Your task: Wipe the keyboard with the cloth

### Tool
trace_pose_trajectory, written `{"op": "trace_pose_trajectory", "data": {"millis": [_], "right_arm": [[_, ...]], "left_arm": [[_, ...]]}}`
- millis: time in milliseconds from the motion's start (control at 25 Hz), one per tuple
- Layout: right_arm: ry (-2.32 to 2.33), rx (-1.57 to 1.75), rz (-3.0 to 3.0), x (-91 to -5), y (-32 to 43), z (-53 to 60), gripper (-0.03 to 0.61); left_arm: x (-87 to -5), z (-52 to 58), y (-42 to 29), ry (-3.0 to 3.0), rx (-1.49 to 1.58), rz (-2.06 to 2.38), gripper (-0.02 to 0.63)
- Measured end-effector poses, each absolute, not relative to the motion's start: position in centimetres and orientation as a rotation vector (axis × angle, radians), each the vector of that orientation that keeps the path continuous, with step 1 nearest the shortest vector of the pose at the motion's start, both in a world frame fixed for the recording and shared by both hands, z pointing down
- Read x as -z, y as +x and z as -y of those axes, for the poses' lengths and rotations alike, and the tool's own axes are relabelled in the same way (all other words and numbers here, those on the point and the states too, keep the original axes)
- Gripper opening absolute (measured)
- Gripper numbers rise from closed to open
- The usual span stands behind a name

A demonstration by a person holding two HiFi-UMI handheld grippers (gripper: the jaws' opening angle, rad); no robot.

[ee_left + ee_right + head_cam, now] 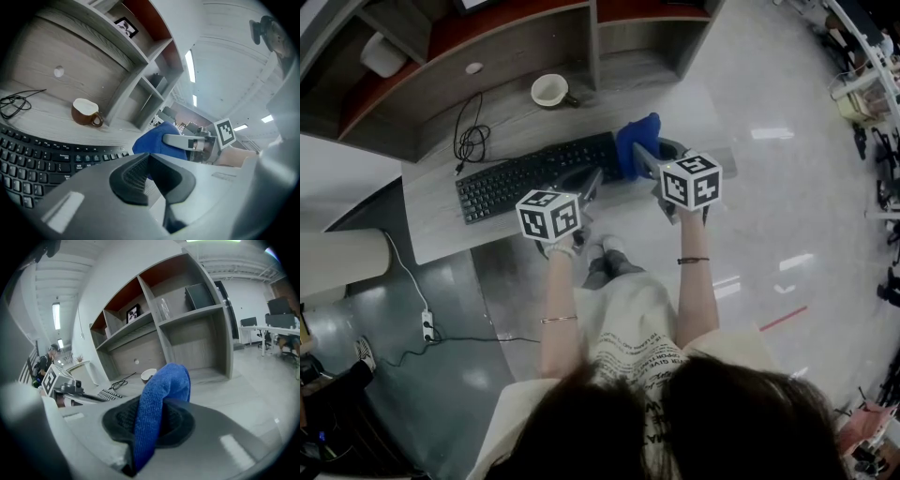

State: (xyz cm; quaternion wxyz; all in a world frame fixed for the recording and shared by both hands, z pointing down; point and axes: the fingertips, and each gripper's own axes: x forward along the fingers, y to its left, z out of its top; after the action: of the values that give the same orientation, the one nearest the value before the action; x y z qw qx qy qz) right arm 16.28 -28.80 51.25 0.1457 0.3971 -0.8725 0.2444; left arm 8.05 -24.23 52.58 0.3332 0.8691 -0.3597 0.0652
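Right gripper point(150, 422): jaws clamped on blue cloth point(161, 386), which stands up between them, held at the right end of the keyboard point(534, 174).
Left gripper point(149, 174): jaws together, empty, over the keyboard's near edge.
Keyboard: on the grey desk point(431, 234); cup point(550, 90) behind it.

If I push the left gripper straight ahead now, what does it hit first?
Most likely the blue cloth clamped in the right gripper, just beyond the shut tips of the left gripper. The right end of the keyboard lies below that line, though depth is unclear.
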Motion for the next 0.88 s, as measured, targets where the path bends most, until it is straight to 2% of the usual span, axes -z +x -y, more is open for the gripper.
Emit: {"op": "trace_pose_trajectory", "data": {"millis": [880], "right_arm": [[0.964, -0.776, 2.563, -53.2, 13.6, 30.0, 0.052]], "left_arm": [[-53.2, 25.1, 7.2, 2.209, -0.146, 1.047, -0.012]]}}
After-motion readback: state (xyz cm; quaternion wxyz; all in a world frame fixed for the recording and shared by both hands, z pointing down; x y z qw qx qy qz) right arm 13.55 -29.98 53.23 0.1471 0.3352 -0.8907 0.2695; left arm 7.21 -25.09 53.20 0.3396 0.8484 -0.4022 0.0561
